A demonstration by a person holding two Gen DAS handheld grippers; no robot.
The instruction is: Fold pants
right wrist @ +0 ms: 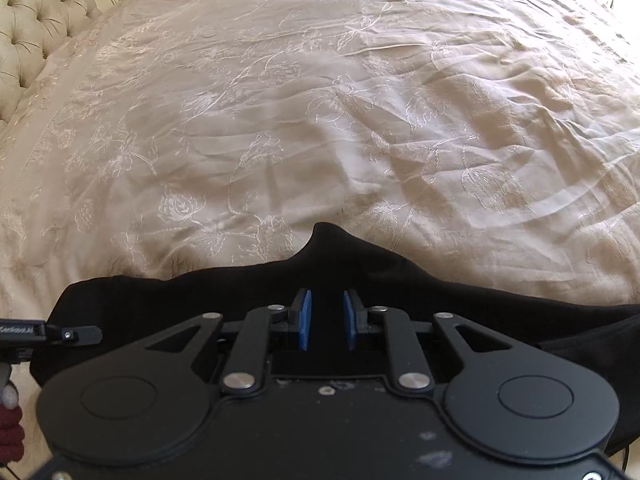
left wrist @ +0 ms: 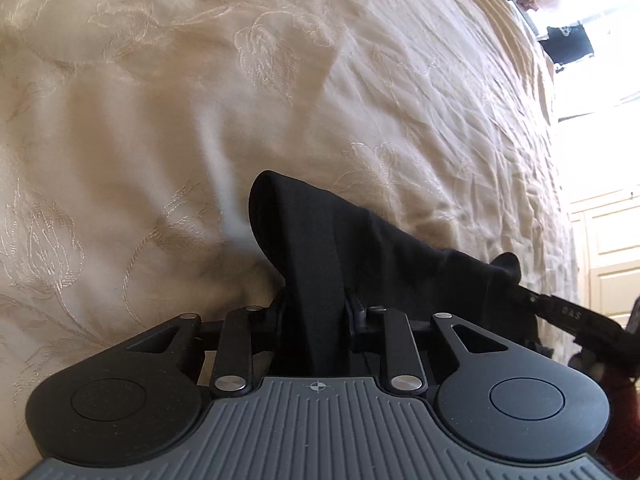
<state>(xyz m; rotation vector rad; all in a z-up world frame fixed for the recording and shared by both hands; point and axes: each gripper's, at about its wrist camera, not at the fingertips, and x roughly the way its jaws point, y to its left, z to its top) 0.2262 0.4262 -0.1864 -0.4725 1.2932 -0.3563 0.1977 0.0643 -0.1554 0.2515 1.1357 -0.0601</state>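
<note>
Jaws of the left gripper (left wrist: 316,300) are clamped on a bunched fold of the black pants (left wrist: 352,248), cloth filling the gap btwn the fingers and rising in a rounded hump at centre frame. From there the fabric trails toward the lower right of the left wrist view, where the right gripper (left wrist: 568,312) comes in from the frame edge and overlaps the cloth; whether it grips there can't be told from that angle. In the right wrist view, the right gripper (right wrist: 327,320) has its jaws apart, blue pads (right wrist: 306,318) showing w/ a clear gap and nothing visibly pinched; pants (right wrist: 240,292) lie just under and ahead of it as a dark band across the lower frame, top edge wavy w/ one peak near centre. Left gripper (right wrist: 76,334) shows at the lower left edge, tip at the pants' left end. Beige embroidered bedspread (right wrist: 320,100) fills everything above the pants' edge, wrinkled, lots of room toward the upper frame. Tufted headboard (right wrist: 36,20) sits upper left. In the left wrist view, the bed's edge runs down the right side, w/ cream cabinet doors (left wrist: 608,248) beyond it.
</note>
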